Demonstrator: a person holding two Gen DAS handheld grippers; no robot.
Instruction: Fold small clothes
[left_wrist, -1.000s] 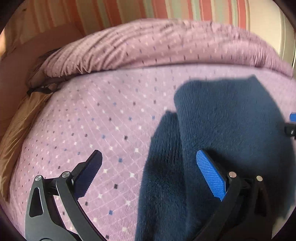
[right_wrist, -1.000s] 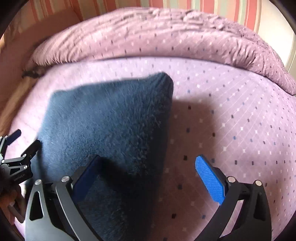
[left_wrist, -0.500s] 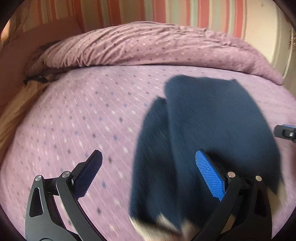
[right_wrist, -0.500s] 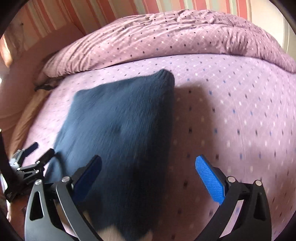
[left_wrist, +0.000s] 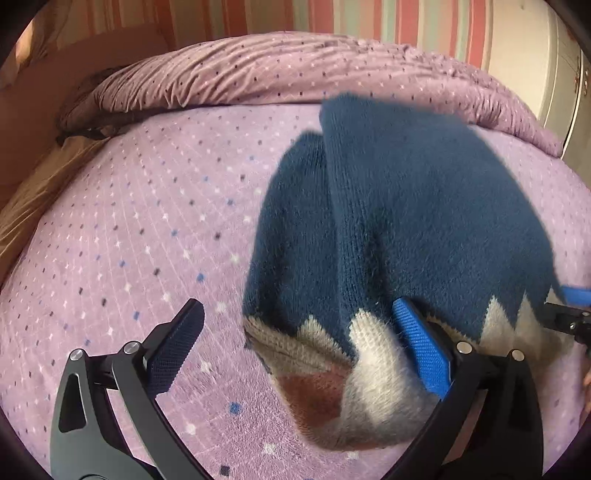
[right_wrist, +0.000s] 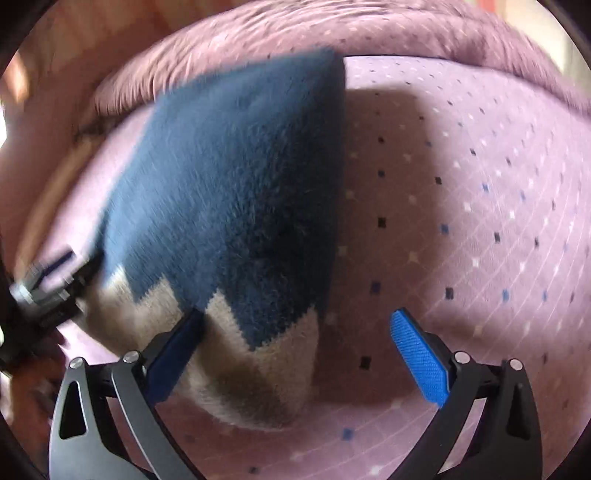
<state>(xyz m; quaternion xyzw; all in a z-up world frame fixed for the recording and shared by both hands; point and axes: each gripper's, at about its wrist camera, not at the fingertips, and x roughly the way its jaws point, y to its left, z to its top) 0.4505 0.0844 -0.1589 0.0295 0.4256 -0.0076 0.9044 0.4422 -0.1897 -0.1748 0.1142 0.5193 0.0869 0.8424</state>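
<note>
Navy sweater (left_wrist: 424, 206) beside open right gripper (right_wrist: 301, 345)

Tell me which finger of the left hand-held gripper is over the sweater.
Its right finger, over the sweater's cream zigzag; the left finger is over bare bedspread.

Sweater (left_wrist: 424, 206): fuzzy knit, matt, navy with cream and brown zigzag band; ribbed stitch visible along fold, centre of left wrist view.
Bed cover (left_wrist: 147, 229): soft fleecy cloth, matt, lilac with small woven squares.
Duvet (left_wrist: 295, 70), top of frame: same cloth, crinkled.
Left gripper (left_wrist: 295, 343): matt black plastic arms, shiny metal pivot pins, blue pads (left_wrist: 421, 350) ridged, rubbery.
Right gripper (right_wrist: 295, 343): same finish.
Wall (left_wrist: 424, 22), top: striped, flat matt.
</note>
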